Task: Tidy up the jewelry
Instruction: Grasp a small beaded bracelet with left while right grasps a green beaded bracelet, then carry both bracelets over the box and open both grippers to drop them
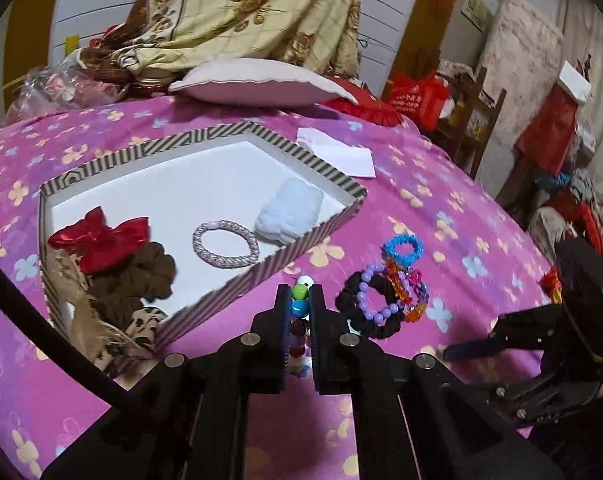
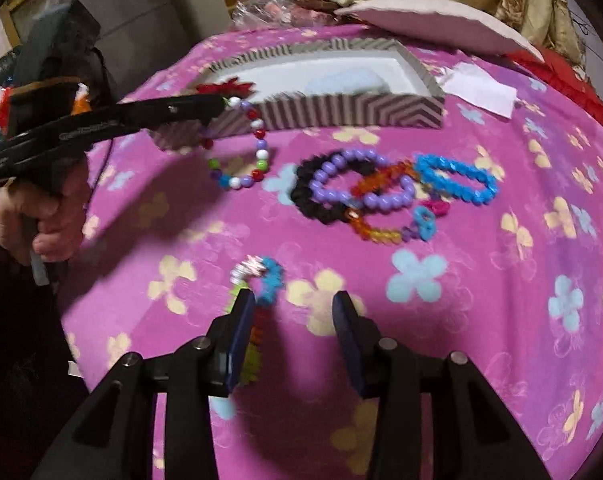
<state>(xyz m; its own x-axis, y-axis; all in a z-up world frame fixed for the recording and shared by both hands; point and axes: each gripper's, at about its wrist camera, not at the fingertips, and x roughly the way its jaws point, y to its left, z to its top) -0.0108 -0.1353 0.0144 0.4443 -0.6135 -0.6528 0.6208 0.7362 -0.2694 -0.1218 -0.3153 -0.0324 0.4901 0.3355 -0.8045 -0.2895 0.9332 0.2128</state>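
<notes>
The left hand-held gripper (image 1: 299, 300) is closed tight on a multicoloured bead bracelet (image 2: 241, 148), which hangs from its tips in a loop above the purple flowered bed cover (image 2: 481, 320), just in front of the striped box (image 1: 293, 240). The box sits toward the far side of the bed; its near wall stands between the hanging bracelet and the white box floor. Inside lie a red bow (image 1: 101, 240), a brown scrunchie (image 1: 141, 276), a pale braided hair ring (image 1: 226, 243) and a light blue fluffy piece (image 1: 289, 208).

The right hand-held gripper (image 2: 295, 308) has its jaws partly apart; a spiky multicoloured band (image 2: 257, 280) lies against its left finger, though blur hides whether it is truly gripped.

Between the two grippers, on the cover, lies a tangled heap: a black scrunchie (image 2: 313, 196), a lilac bead bracelet (image 2: 353, 184), an orange bead bracelet (image 2: 377, 232) and a blue spiky ring (image 2: 457, 178), all overlapping. A white paper (image 1: 341, 156) lies beside the box's far corner, and a pale cushion (image 1: 257, 80) at the bed's far edge.
</notes>
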